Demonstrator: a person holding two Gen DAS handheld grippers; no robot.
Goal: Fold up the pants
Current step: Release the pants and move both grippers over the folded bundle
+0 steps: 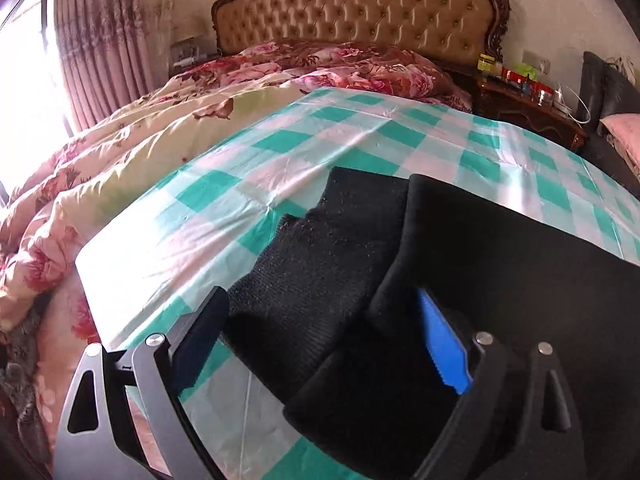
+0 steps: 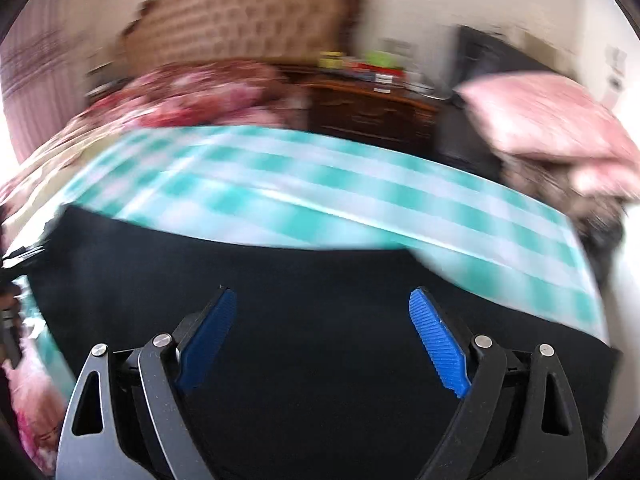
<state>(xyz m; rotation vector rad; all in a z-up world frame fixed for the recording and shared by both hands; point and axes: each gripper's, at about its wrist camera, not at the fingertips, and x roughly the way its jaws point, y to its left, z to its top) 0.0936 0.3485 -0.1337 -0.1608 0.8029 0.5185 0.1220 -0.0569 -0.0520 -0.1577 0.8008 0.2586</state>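
Observation:
Black pants [image 1: 480, 248] lie on a green-and-white checked cloth [image 1: 320, 152] on the bed. In the left wrist view a ribbed end of the pants [image 1: 320, 280] lies folded between my left gripper's [image 1: 324, 320] spread blue fingers [image 1: 440, 348]; the jaws stand wide open around the fabric without clamping it. In the blurred right wrist view the pants [image 2: 320, 280] fill the lower half. My right gripper [image 2: 324, 312] is open, its blue pads [image 2: 436, 344] wide apart just above the black fabric.
A floral quilt [image 1: 120, 152] is bunched at the left of the bed. A tufted headboard [image 1: 360, 12] stands behind. A dark wooden nightstand [image 1: 528, 108] with small items is at the right, with a pink pillow [image 2: 552, 116] beside it.

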